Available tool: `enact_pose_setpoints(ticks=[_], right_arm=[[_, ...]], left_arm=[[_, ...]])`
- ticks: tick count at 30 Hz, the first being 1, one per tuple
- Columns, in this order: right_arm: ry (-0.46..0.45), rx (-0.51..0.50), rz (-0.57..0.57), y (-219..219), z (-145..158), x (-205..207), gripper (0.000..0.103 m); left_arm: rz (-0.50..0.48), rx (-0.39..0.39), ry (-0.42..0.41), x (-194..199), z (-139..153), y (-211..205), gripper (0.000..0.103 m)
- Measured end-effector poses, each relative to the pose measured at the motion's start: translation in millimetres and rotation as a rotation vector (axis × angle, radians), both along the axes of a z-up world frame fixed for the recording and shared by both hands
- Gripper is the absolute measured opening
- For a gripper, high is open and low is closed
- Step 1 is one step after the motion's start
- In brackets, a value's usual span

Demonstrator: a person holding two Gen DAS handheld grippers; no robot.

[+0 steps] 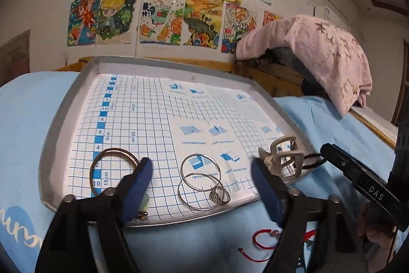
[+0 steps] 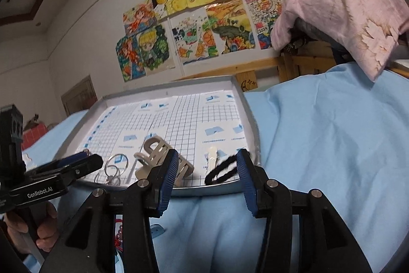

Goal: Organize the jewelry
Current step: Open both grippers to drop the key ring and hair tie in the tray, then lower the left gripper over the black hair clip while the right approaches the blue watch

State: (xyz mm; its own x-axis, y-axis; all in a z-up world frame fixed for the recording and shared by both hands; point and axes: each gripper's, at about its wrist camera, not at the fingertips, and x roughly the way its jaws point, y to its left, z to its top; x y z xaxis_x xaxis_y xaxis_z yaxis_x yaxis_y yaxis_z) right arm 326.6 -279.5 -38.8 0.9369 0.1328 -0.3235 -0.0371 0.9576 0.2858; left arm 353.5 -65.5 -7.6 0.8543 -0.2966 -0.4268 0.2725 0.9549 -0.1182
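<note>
A silver tray [image 1: 64,119] lined with blue grid paper lies on a light blue cloth. On it are a bronze bangle [image 1: 115,150], two silver hoops [image 1: 182,168], small rings [image 1: 218,195], a beige hair claw [image 1: 283,158] and a black hair tie [image 1: 311,162]. My left gripper [image 1: 202,168] is open over the tray's near edge, straddling the hoops without touching them. My right gripper [image 2: 208,158] stands open at the tray's [image 2: 251,125] near right corner. The black hair tie [image 2: 225,165] lies between its fingers and the claw [image 2: 163,158] lies by the left finger. A red cord bracelet [image 1: 263,230] lies on the cloth.
A white clip [image 2: 212,154] lies just beyond the hair tie. A pink towel [image 1: 332,56] drapes over a wooden frame at the back right. Drawings [image 1: 166,4] cover the wall behind. A hand [image 2: 43,227] holds the left gripper's handle.
</note>
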Motion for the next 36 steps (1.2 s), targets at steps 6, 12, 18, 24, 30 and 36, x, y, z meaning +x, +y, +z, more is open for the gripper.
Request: enact_pose_setpoints(ticks=[6,12,18,24,30,36], right_arm=[[-0.09,0.016,-0.034,-5,4,-18,0.064],[-0.157,0.002,-0.094,-6,29,-47,0.088],[-0.231,-0.083,-0.057,15,76,-87,0.102],[-0.27,-0.169,-0.028,45,106,-134,0.102],[-0.271,-0.212,-0.056,62,118,-199,0.102],[-0.264,-0.236,-0.056,73,110,-256,0.101]], left_arm=[[0.071,-0.054,-0.072,-20,18,10,0.103],[0.152,-0.09,-0.127,-58,45,23,0.103],[0.208,-0.078,-0.194,-107,76,38,0.103],[0.249,-0.042,-0.243,-170,96,53,0.103],[0.271,-0.02,-0.228,-226,85,72,0.103],[0.293,-0.042,-0.249,-281,71,82,0.103]])
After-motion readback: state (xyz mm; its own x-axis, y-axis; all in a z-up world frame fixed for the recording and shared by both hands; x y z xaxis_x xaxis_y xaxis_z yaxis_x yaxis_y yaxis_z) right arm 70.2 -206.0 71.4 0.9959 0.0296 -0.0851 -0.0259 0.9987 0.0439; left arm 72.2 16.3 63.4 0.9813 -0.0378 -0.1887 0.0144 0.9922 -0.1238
